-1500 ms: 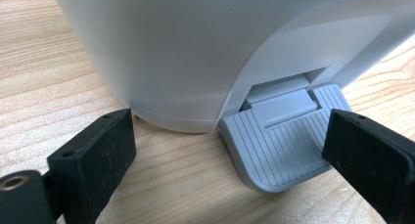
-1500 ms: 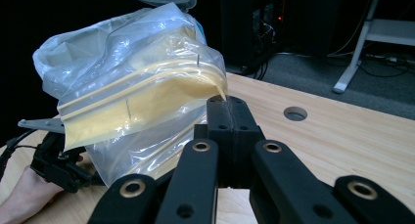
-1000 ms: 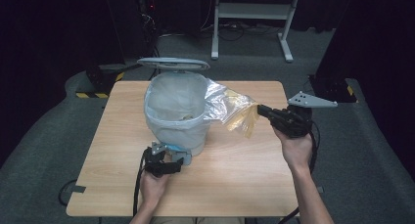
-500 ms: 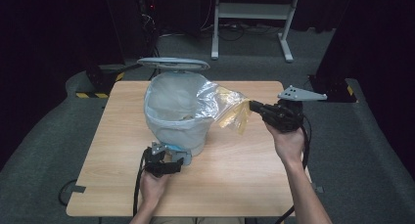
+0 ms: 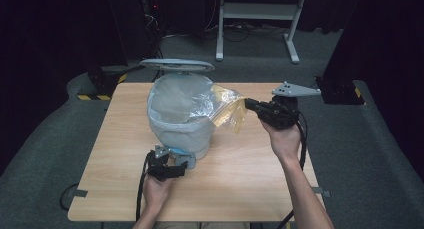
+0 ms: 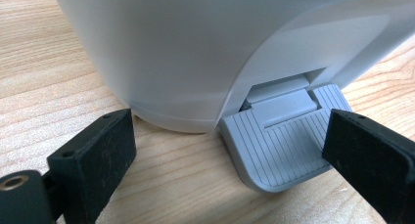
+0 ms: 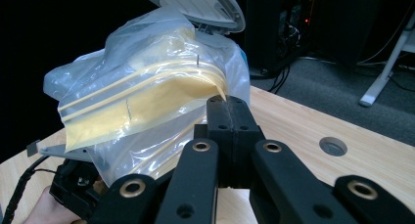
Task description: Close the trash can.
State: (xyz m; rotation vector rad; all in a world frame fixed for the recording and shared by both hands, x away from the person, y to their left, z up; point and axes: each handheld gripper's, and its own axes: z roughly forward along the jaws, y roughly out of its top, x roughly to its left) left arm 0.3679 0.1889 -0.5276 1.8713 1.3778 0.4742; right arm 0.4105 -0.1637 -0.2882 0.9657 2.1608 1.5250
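Bag (image 5: 227, 109) is pinched in the closed right gripper (image 5: 250, 105) beside the lid-up bin (image 5: 180, 124), seemingly not yet dropped in, while the left gripper (image 6: 220, 150) straddles the pedal (image 6: 284, 141) wide open.

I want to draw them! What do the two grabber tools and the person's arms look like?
Both grabbers are black. The left gripper has a black cable trailing back past the wrist. The right gripper carries a grey three-cornered plate on top and a black cable too. Its flat black fingers sit on linked bars with round brass-coloured pins. The forearms are bare, no sleeves showing.
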